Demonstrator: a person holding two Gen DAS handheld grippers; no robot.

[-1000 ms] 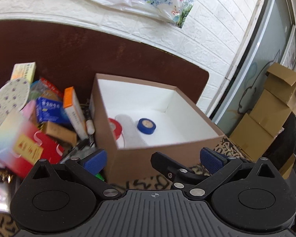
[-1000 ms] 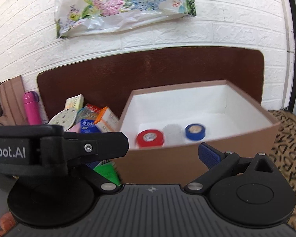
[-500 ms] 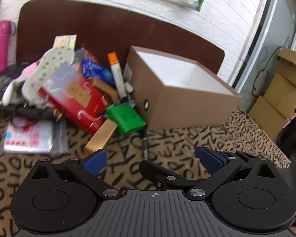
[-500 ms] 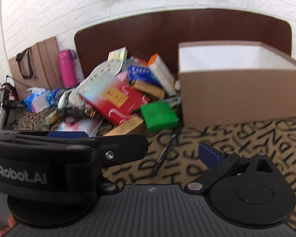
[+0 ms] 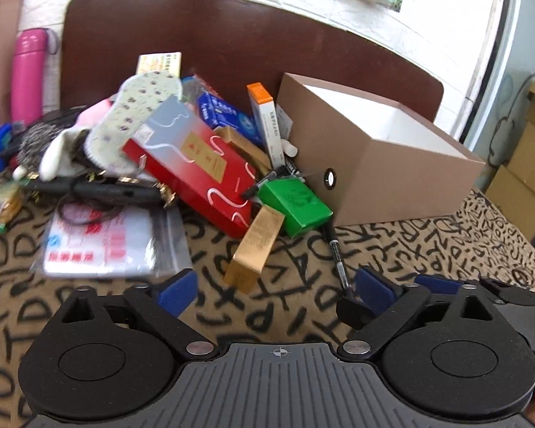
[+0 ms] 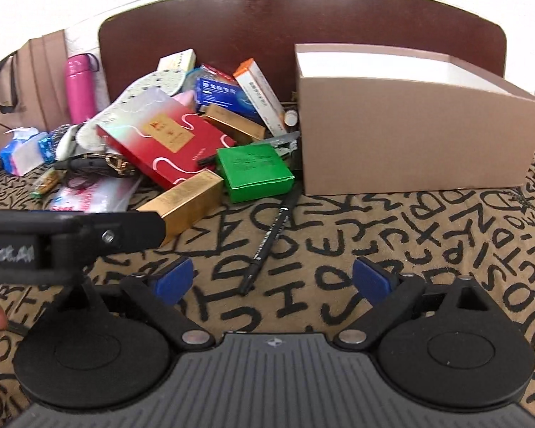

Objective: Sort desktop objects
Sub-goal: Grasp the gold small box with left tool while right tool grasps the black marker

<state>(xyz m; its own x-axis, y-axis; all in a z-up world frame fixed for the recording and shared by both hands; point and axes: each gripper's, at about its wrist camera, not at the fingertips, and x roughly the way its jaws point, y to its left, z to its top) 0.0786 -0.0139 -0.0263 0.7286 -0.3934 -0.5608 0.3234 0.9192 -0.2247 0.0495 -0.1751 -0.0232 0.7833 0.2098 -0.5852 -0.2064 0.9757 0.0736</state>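
While both grippers hung low over the table (image 6: pixel 392 235) with its letter-patterned cloth, each had its blue-padded fingers spread wide apart and held nothing. Nearest the right gripper (image 6: pixel 273 280) lay a black pen (image 6: pixel 269 240), its long axis running diagonally from a near tip between the fingers, closer to the left pad, up and away to the right toward the box corner. From the left wrist view the same pen (image 5: pixel 337 253) ended just beside the right pad of the left gripper (image 5: pixel 274 290), slanting away up-left toward the pile.

Just beyond, a gold carton (image 6: pixel 187 205) lay flat, its long axis pointing from near-left to far-right; in the left view this gold carton (image 5: pixel 256 248) sat ahead of the gap between the fingers, its near end toward them. Touching its far end was a green box (image 6: pixel 255 171), and behind that a long red box (image 6: pixel 164 144) leaned on the heap, pointing far-left to near-right. A clear plastic packet (image 5: pixel 107 242) lay flat left of the gold carton.

Right of the pile stood an open brown cardboard box (image 6: pixel 410 135) with a white inside; its contents could not be seen. Farther back were a blue packet (image 6: pixel 219 94), an orange-and-white carton (image 6: pixel 260 96) leaning against the heap, and a pink bottle (image 6: pixel 80 87) upright by the wall.
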